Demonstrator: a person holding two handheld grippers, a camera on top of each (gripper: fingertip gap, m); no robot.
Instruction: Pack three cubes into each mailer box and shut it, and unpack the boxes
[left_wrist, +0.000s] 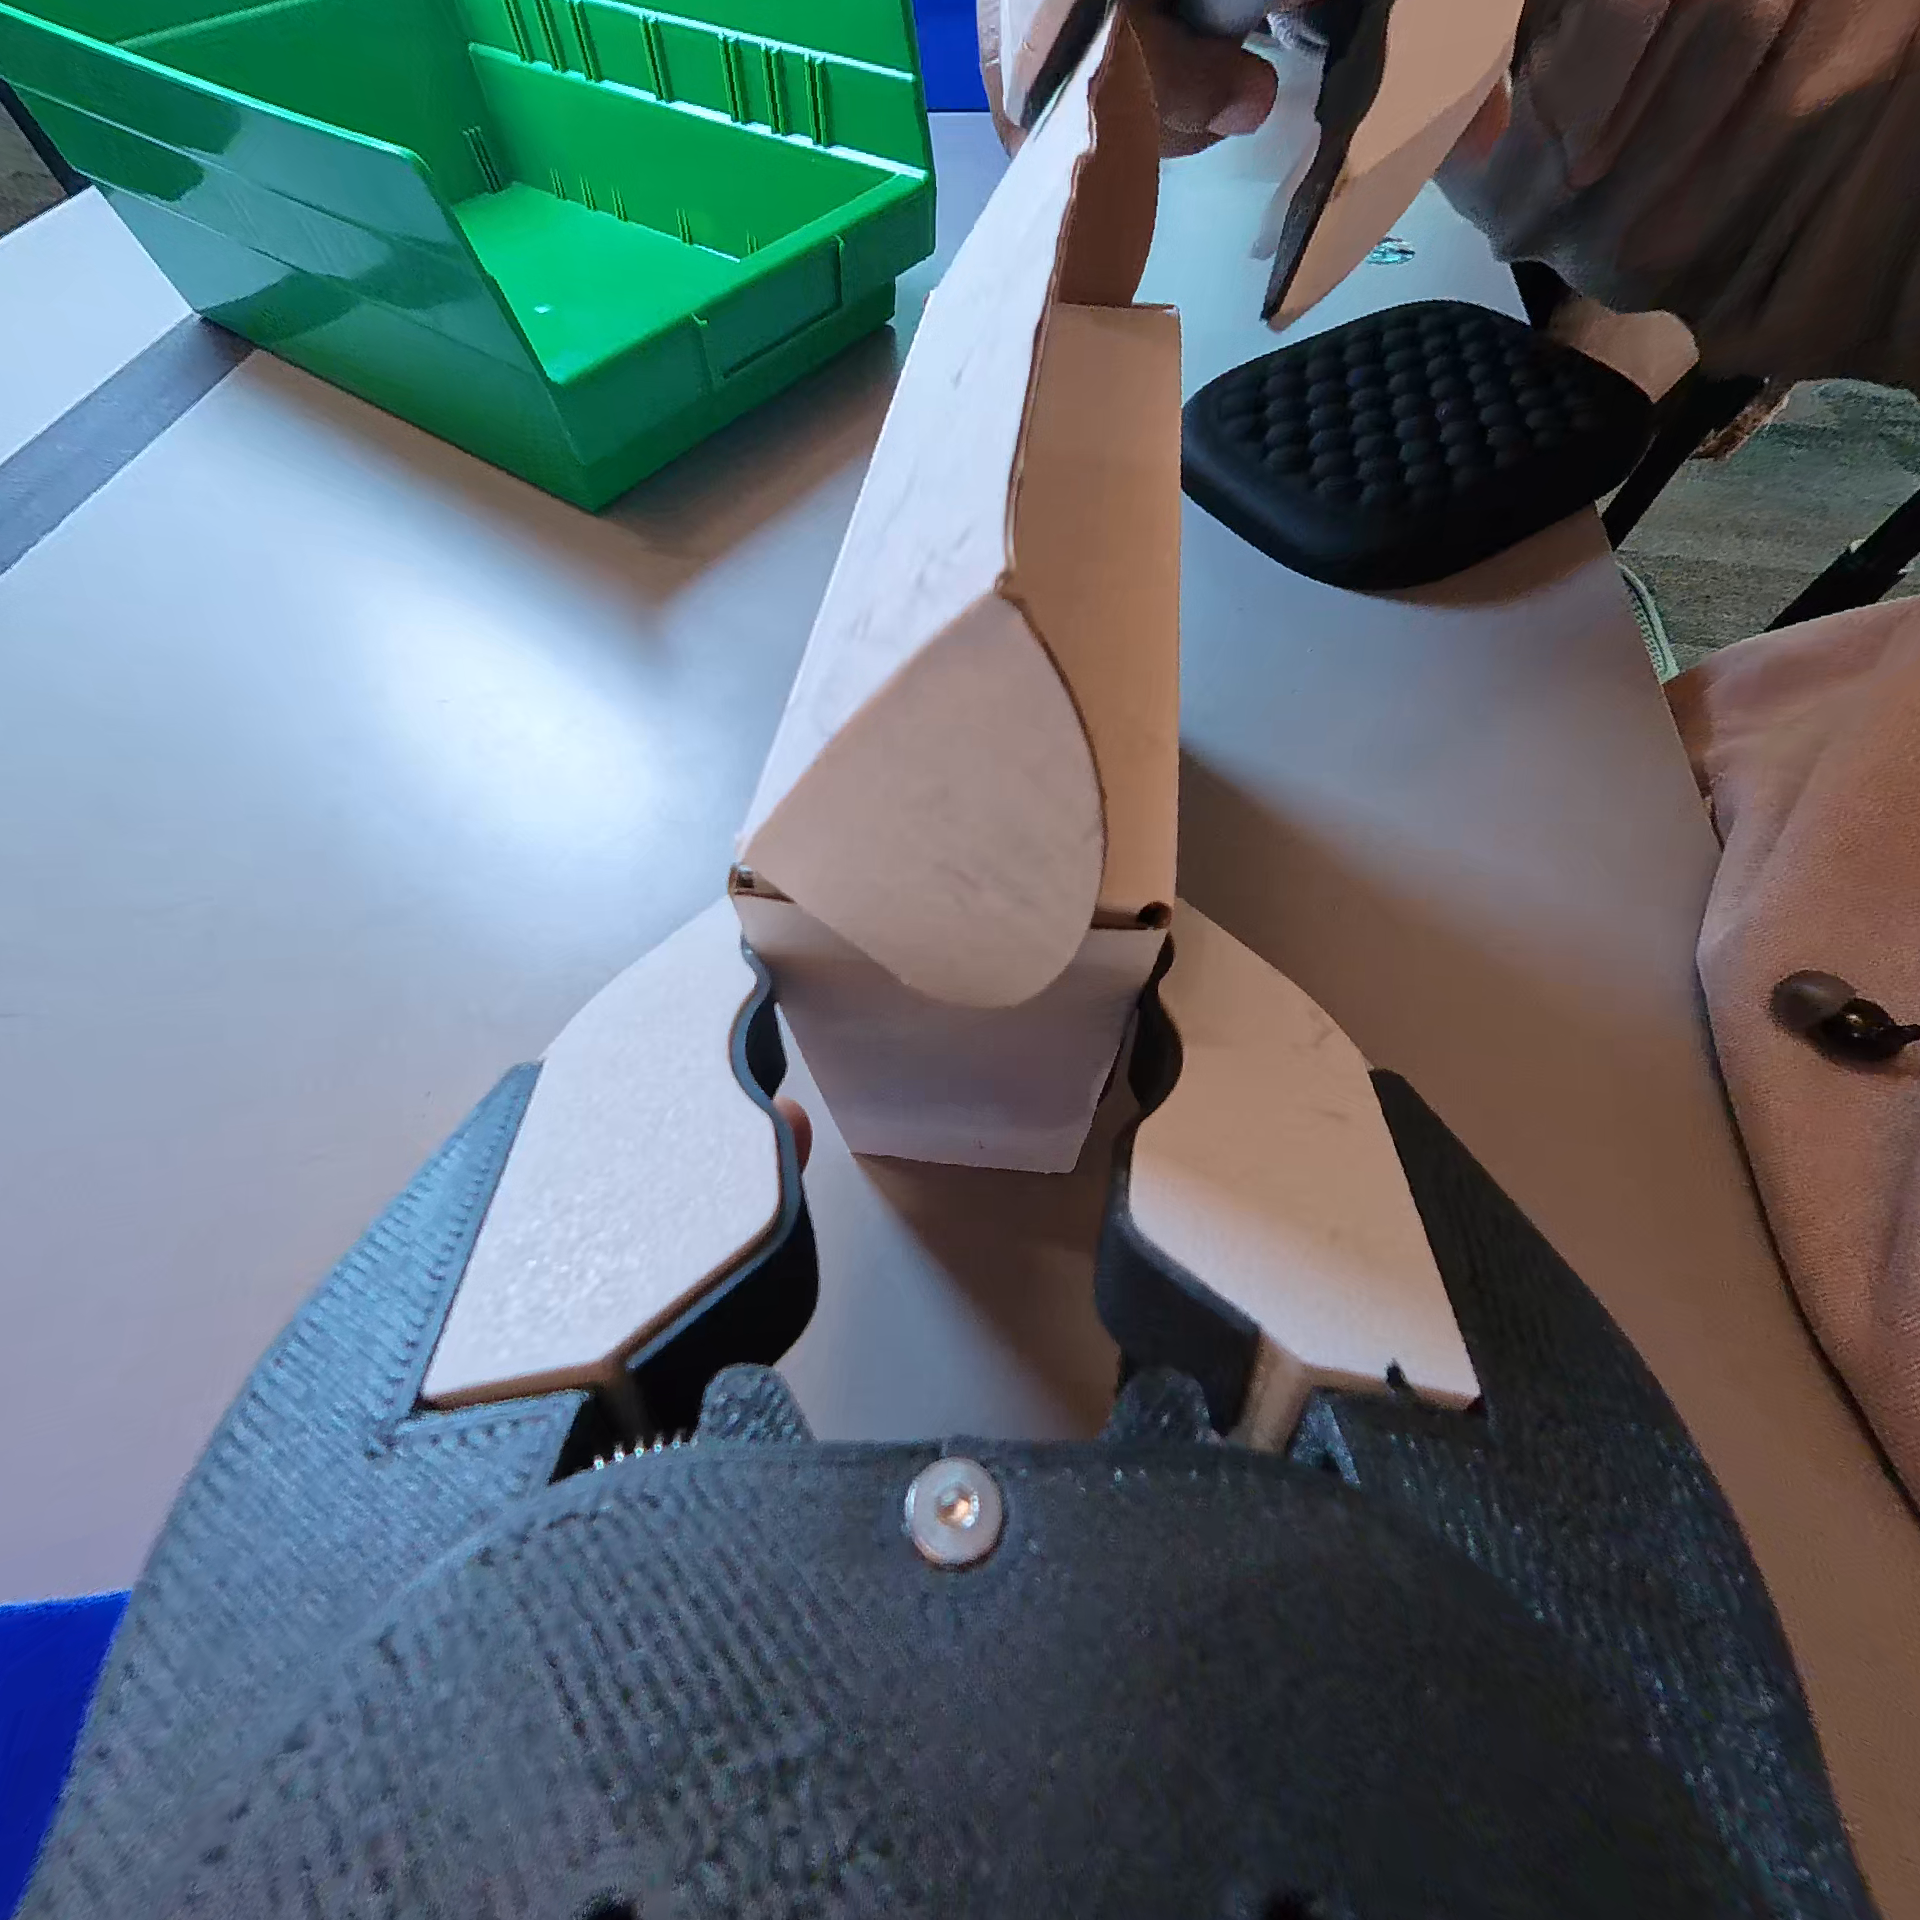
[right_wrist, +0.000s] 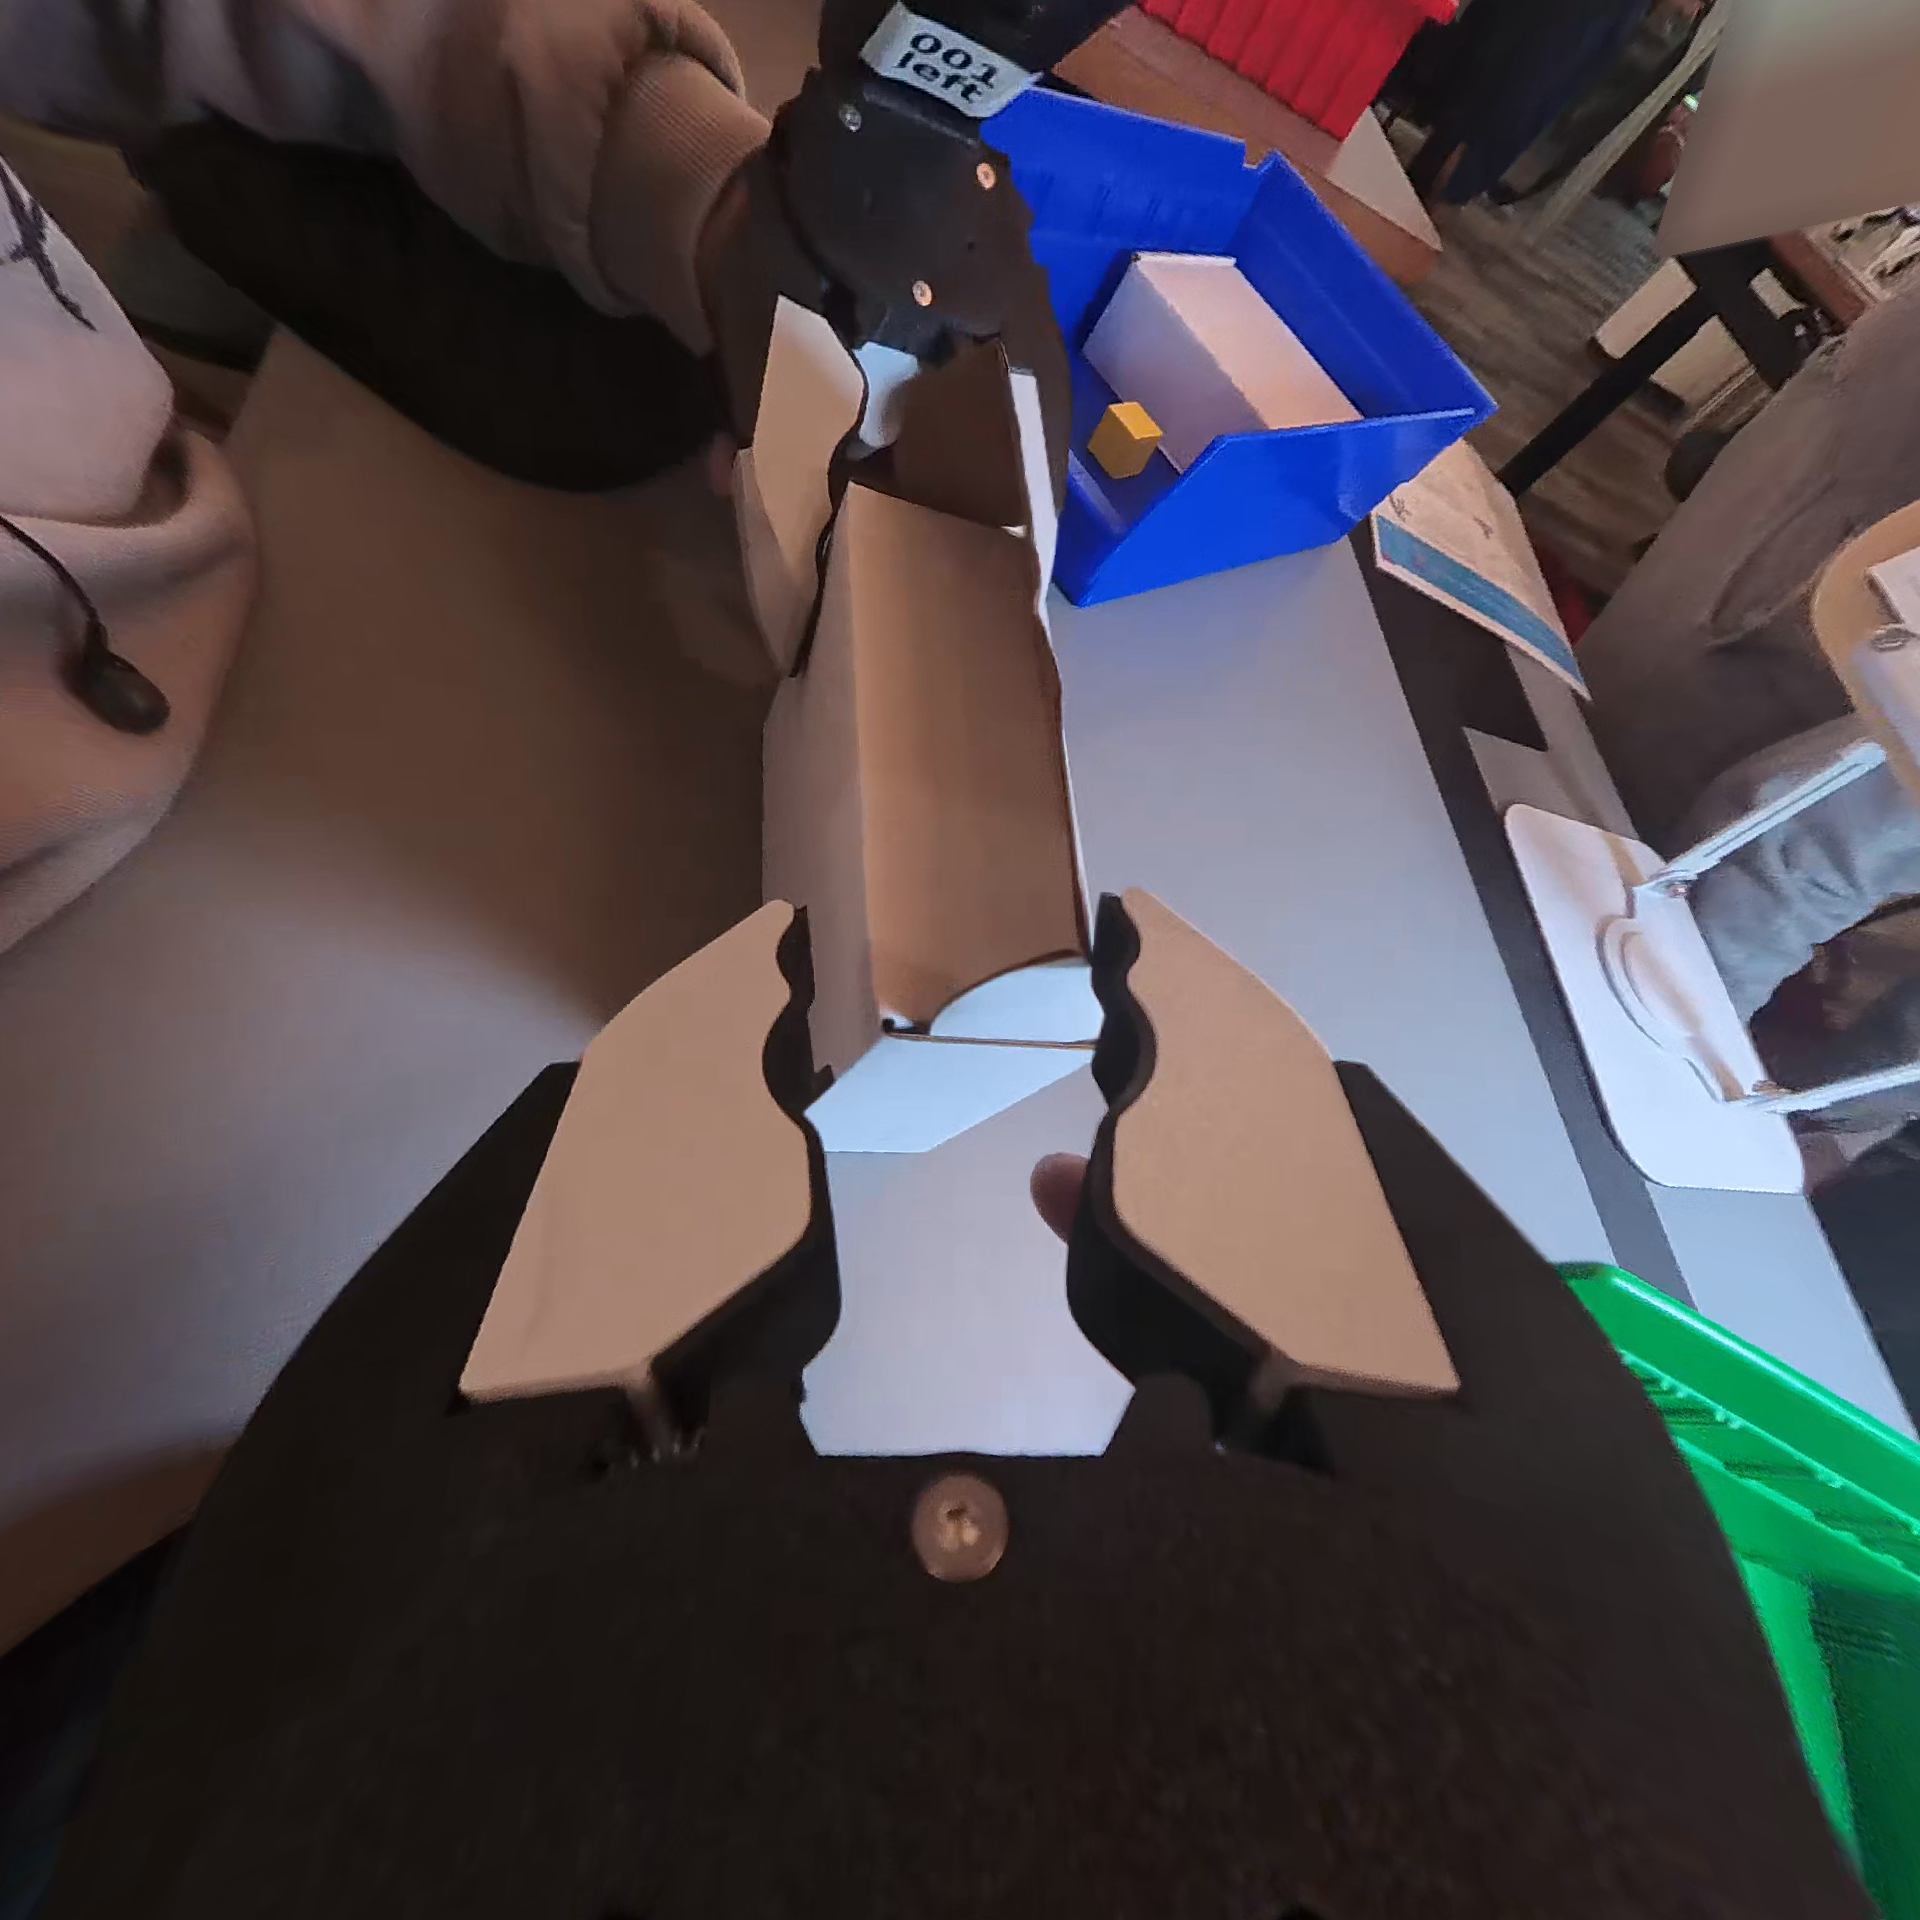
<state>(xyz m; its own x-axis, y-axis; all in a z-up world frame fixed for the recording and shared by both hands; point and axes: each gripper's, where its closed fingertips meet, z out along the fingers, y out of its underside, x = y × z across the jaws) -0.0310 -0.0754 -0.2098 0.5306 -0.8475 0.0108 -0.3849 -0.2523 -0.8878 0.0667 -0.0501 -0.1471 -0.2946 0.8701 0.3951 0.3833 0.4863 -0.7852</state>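
Note:
A long white mailer box (left_wrist: 914, 644) is held between both grippers above the grey table (left_wrist: 364, 831). My left gripper (left_wrist: 951, 997) is shut on its near end, one finger on each side. My right gripper (right_wrist: 951, 997) is shut on the other end of the box (right_wrist: 925, 727). The lid stands ajar, and brown inner cardboard and a rounded side flap (left_wrist: 966, 831) show. I cannot see what is inside. A second white mailer box (right_wrist: 1216, 343) and a yellow cube (right_wrist: 1124, 440) lie in a blue bin (right_wrist: 1299, 499).
A green bin (left_wrist: 520, 260) stands on the table at the far left and also shows in the right wrist view (right_wrist: 1766, 1507). A black textured seat (left_wrist: 1403, 457) and the person's beige clothing (left_wrist: 1818, 935) are to the right. A white stand (right_wrist: 1662, 987) and a paper sheet (right_wrist: 1475, 582) lie beyond the table's dark edge. About 12 cm separates my left fingertips from my right.

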